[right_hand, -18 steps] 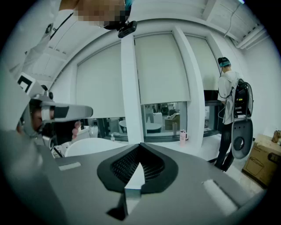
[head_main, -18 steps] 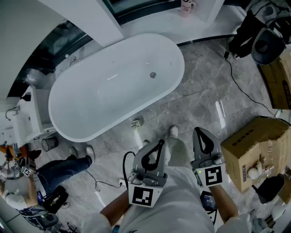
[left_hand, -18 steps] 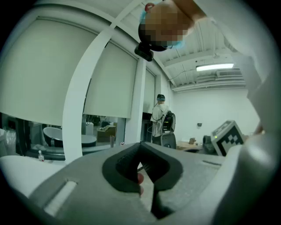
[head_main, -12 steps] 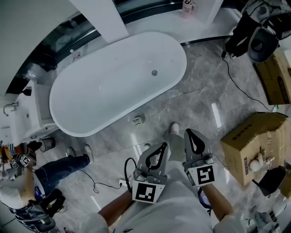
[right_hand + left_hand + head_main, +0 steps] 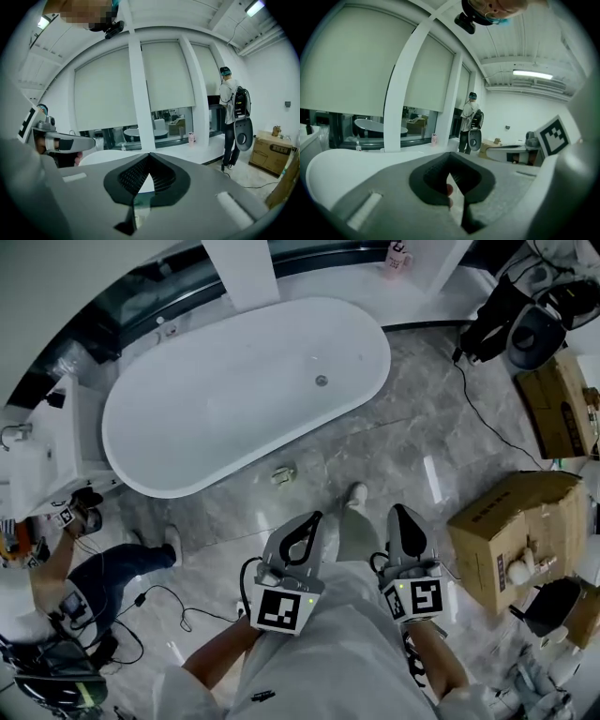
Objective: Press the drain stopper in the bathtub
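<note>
Marble floor (image 5: pixel 398 451) — bathtub (image 5: pixel 211 418) runs lower-left to upper-right, drain stopper (image 5: pixel 322 381) at right.

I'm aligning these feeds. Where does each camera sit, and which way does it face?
Head view: on the head, facing steeply down at tub, floor; left gripper, right gripper, forearms show.
Left gripper view: rides that gripper, faces level over tub toward windows; shut jaws, right gripper show.
Right gripper view: likewise; shut jaws show.
All share the tub.
</note>
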